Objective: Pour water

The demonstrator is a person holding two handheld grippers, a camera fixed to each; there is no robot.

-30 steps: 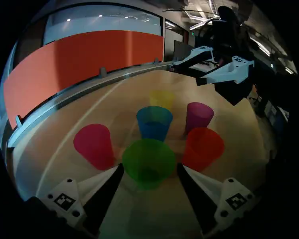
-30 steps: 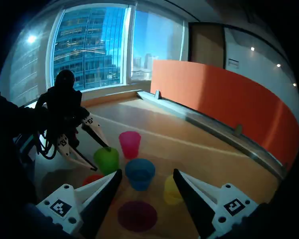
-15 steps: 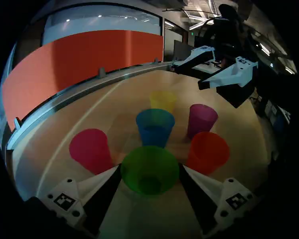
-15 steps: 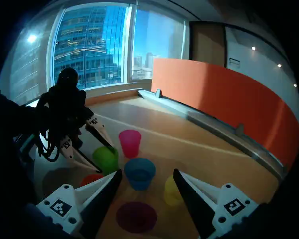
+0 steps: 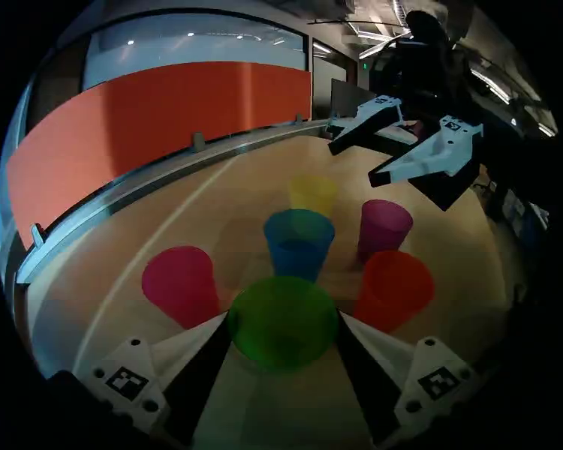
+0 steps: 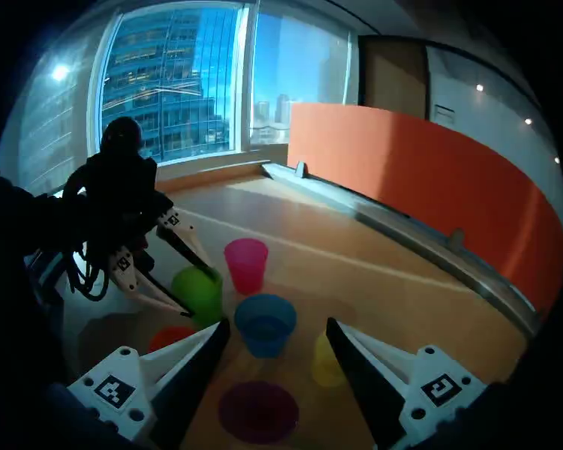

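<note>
On the wooden table [image 5: 206, 195], six plastic cups, grouped close and upright: pink [image 5: 180, 281], blue [image 5: 299, 240], yellow [image 5: 313, 193], purple [image 5: 384, 225], orange [image 5: 394, 285], green [image 5: 283, 322]. Left gripper [image 5: 281, 317]: low at the near edge of the group, jaws spread wide, one either side of the green cup at its walls. Whether they press on it cannot be told. Judged a placing for a grasp, this cup being the outermost and easiest to reach. Right gripper [image 6: 274, 324]: raised above the far side of the group, jaws wide apart, holding nothing, pointed toward the blue cup, probably waiting clear of the other hand's work. Water: the blue cup looks darker inside, possibly filled; too dim to be sure. No pouring under way; all cups apart from one another.
</note>
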